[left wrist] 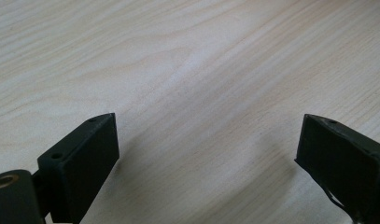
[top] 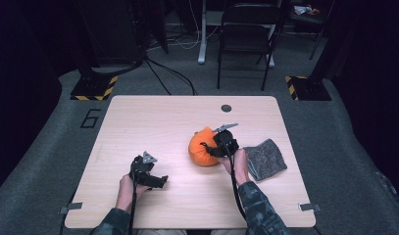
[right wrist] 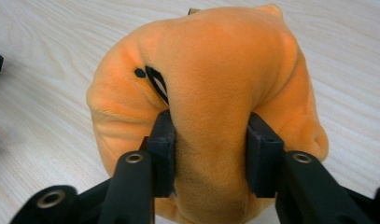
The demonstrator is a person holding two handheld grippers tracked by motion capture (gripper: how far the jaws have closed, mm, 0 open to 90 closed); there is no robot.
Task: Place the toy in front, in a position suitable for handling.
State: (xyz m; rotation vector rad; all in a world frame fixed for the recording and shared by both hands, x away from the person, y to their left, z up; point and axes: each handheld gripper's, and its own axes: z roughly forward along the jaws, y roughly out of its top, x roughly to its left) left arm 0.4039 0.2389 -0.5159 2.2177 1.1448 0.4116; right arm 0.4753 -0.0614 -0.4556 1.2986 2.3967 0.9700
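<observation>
The right gripper (right wrist: 210,154) has its fingers (right wrist: 162,149) pinching a fold of the orange plush (top: 203,147), which sits just right of the worktop's (top: 138,127) centre. A grey cloth (top: 265,159), perhaps folded, lies at the plush's 3 o'clock. The left gripper (left wrist: 206,154), at its 8 o'clock, holds its fingers wide over bare wood.

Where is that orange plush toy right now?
In the high view, the orange plush toy sits right of the table's centre, pinched in the right claw, left of the grey cloth.
</observation>
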